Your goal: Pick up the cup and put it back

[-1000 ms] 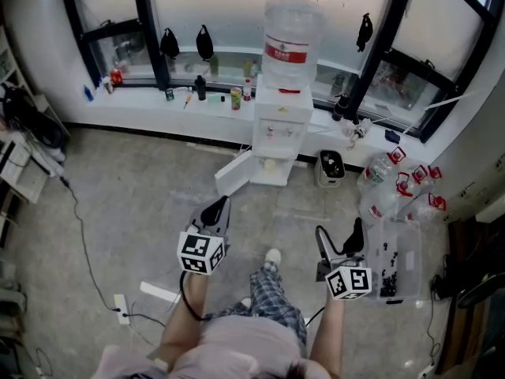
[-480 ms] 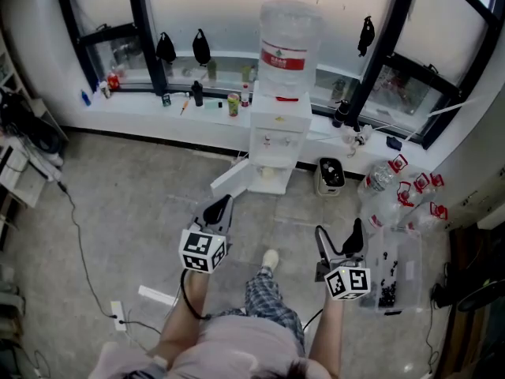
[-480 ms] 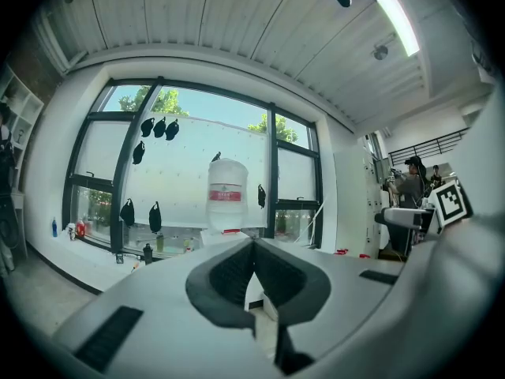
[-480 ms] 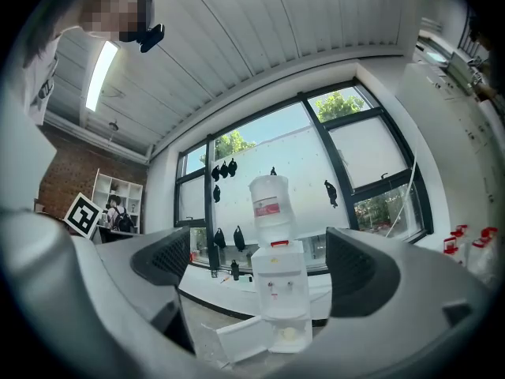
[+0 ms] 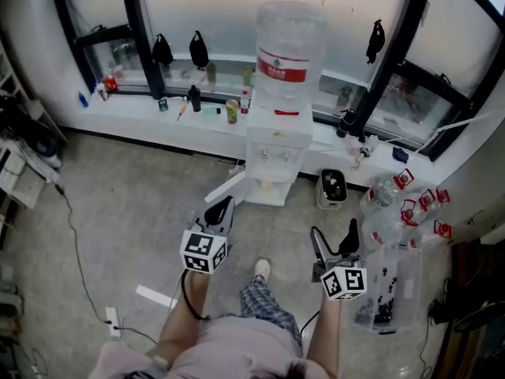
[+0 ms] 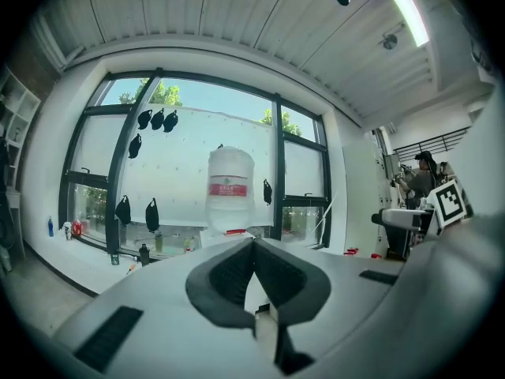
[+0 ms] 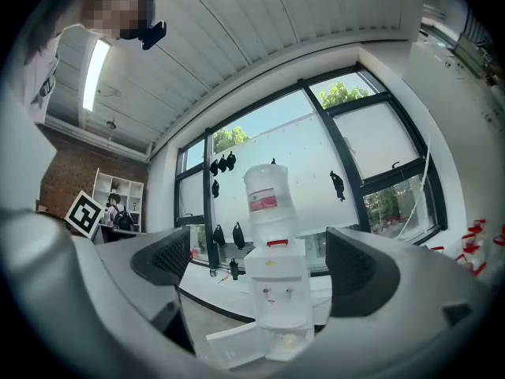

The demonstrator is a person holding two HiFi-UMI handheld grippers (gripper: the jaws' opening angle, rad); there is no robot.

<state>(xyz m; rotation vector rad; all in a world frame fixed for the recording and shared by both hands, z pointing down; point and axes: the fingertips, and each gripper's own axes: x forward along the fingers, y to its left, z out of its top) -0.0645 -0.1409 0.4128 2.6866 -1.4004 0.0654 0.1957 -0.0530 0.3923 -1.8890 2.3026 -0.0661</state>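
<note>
Left gripper (image 5: pixel 219 208): jaws pressed together, nothing held | Right gripper (image 5: pixel 334 239): jaws wide apart, empty | Cup (image 5: pixel 267 186): down in the water dispenser's (image 5: pixel 278 142) lower compartment, door (image 5: pixel 226 189) swung open, well apart from both grippers

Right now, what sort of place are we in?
Likely an office or workshop corner for drinks: a water dispenser stands by a wide window sill, with spare bottles on the bare floor beside it.
</note>
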